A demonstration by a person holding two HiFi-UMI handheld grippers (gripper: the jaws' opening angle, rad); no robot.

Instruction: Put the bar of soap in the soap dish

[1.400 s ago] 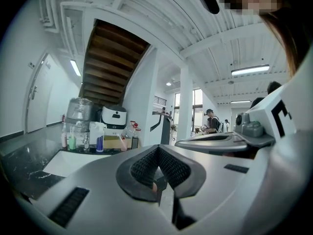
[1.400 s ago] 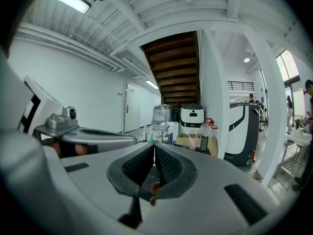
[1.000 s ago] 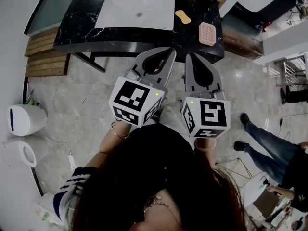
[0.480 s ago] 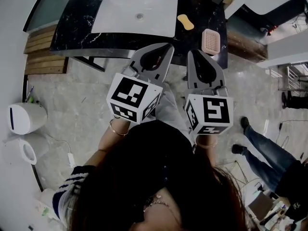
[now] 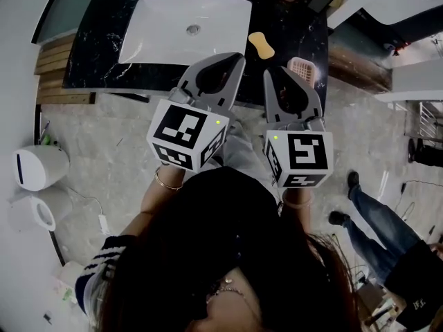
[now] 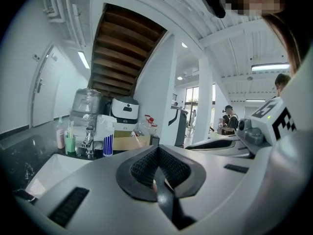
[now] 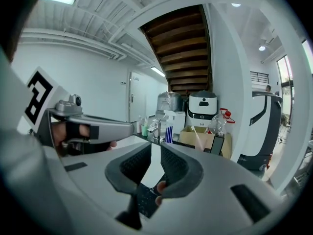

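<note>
Room: grey stone floor (image 5: 104, 137) below me, and ahead a black marbled counter (image 5: 97, 54) with a white sink (image 5: 166, 19) set into it.
Soap (image 5: 261, 45): a yellow-orange bar lying flat on the counter just right of the sink. It is not in the dish, and neither of my tools touches it.
Dish (image 5: 303, 66): pink and ridged, on the counter's right end, near the soap but apart from it. My right tool's tip covers its near edge in the head view.
Left gripper (image 6: 156, 151): jaws pressed together with nothing between them, its tip over the front of the counter.
Right gripper (image 7: 155, 153): jaws a narrow slit apart, having just been opening, with nothing between the pads. It is held beside the left one.
Writing: the cubes (image 5: 183, 135) on my grippers carry black-and-white square markers and no words. The blue-striped cup (image 6: 108, 143) by the tap (image 6: 88, 140) and the white machine (image 6: 124, 112) behind it bear marks too small to read.
</note>
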